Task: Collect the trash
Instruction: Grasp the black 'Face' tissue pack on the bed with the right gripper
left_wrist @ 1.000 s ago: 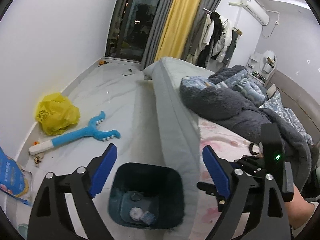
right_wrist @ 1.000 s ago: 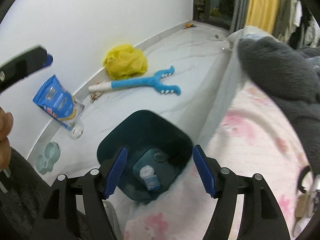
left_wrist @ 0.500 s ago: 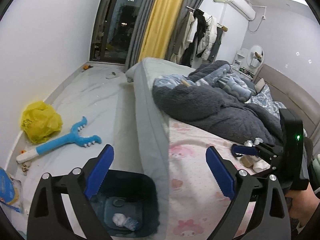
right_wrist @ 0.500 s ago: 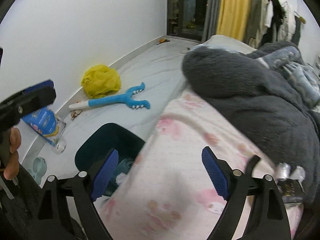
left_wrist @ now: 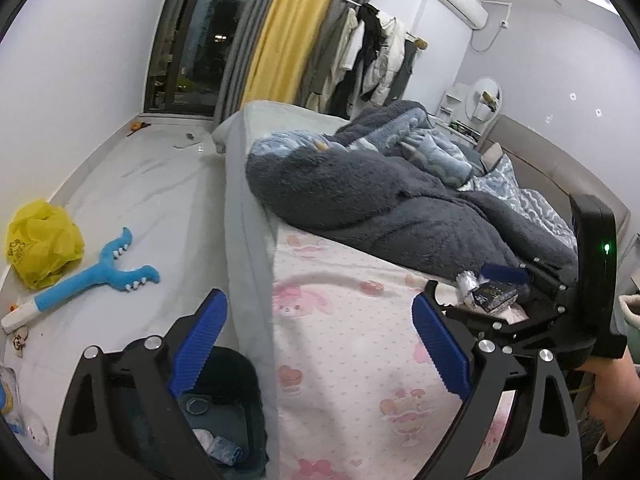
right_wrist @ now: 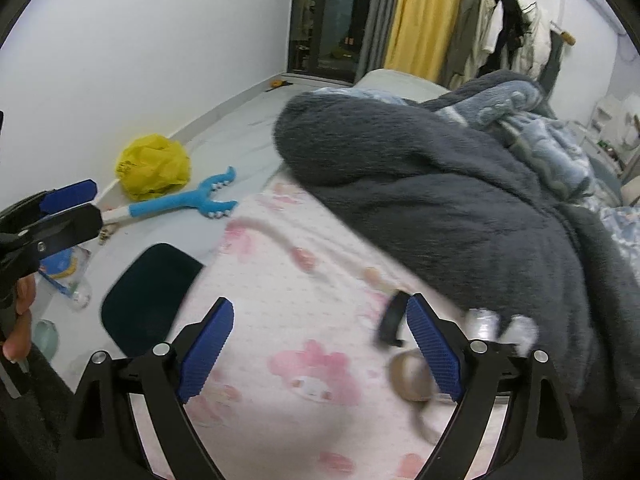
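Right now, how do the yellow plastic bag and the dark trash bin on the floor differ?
The yellow plastic bag is crumpled and soft; the trash bin is rigid and open-topped. The bag lies by the wall, the bin against the bed. The bin holds trash; the bag's contents are hidden. Both are on the floor.

A crumpled yellow plastic bag (left_wrist: 42, 242) is seen lying on the pale floor (left_wrist: 152, 188) against the white wall (right_wrist: 140, 40). Just beside it, a blue forked plush toy (left_wrist: 96, 276) is lying flat. A thick dark grey fleece blanket (right_wrist: 460, 200) is spread over the pink cartoon-printed bed sheet (right_wrist: 288, 340). Jackets (left_wrist: 376, 56) are hanging on a rail near the yellow curtain (left_wrist: 288, 28).
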